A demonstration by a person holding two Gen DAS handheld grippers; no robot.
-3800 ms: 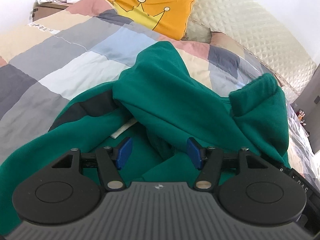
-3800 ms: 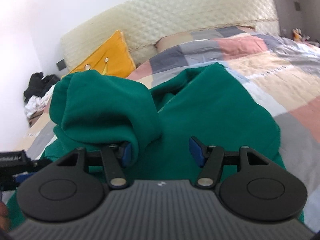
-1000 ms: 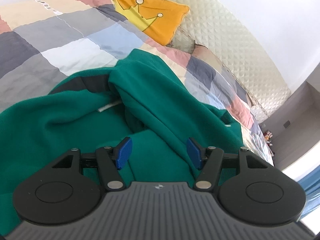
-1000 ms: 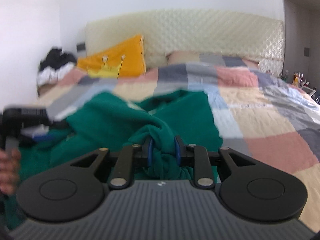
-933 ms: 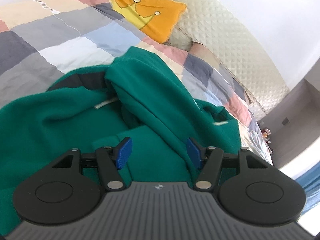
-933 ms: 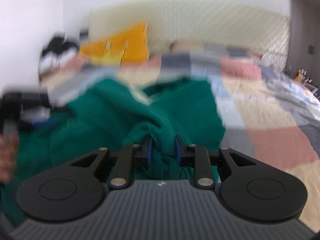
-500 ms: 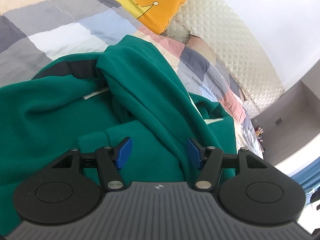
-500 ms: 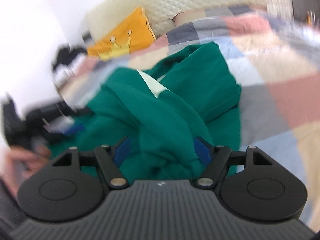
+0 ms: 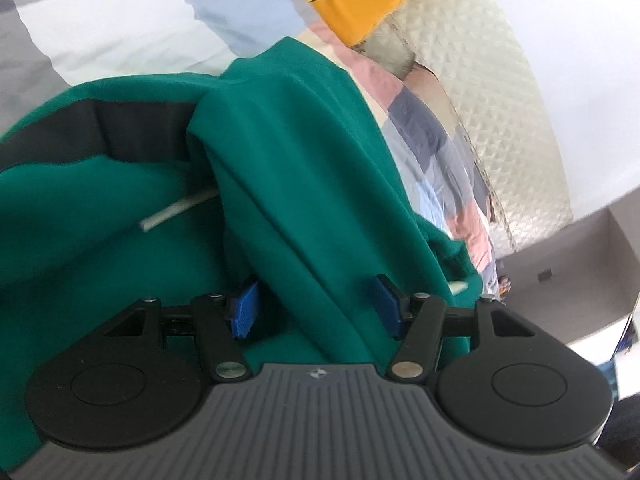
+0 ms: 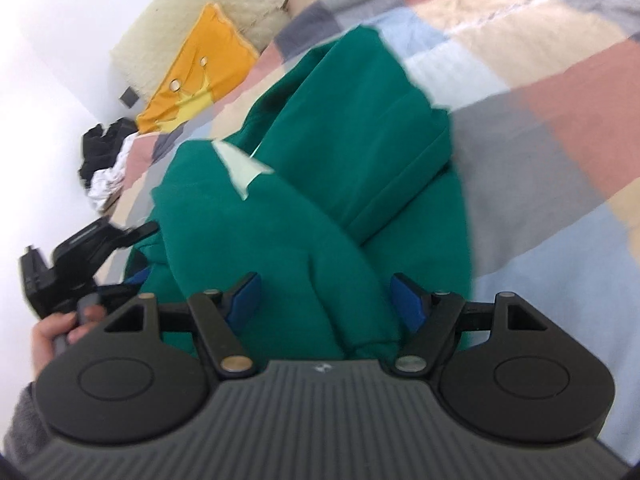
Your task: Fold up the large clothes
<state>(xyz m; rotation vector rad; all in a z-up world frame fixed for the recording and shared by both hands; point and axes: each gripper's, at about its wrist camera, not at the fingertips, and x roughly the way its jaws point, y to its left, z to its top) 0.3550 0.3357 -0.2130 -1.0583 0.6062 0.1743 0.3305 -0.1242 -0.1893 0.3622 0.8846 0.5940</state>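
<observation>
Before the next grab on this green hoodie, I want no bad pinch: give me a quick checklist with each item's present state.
1. Left gripper open: ok, blue pads apart with a fold of the green hoodie running between them.
2. Right gripper open: ok, pads apart, a sleeve lying between them.
3. Hoodie lying flat on the quilt: not ok, it is bunched, with sleeves crossed over the body.
4. White drawstring clear of the pads: ok.
5. Yellow pillow clear of the hoodie: ok.
6. Hem and cuffs lined up: cannot tell.
</observation>
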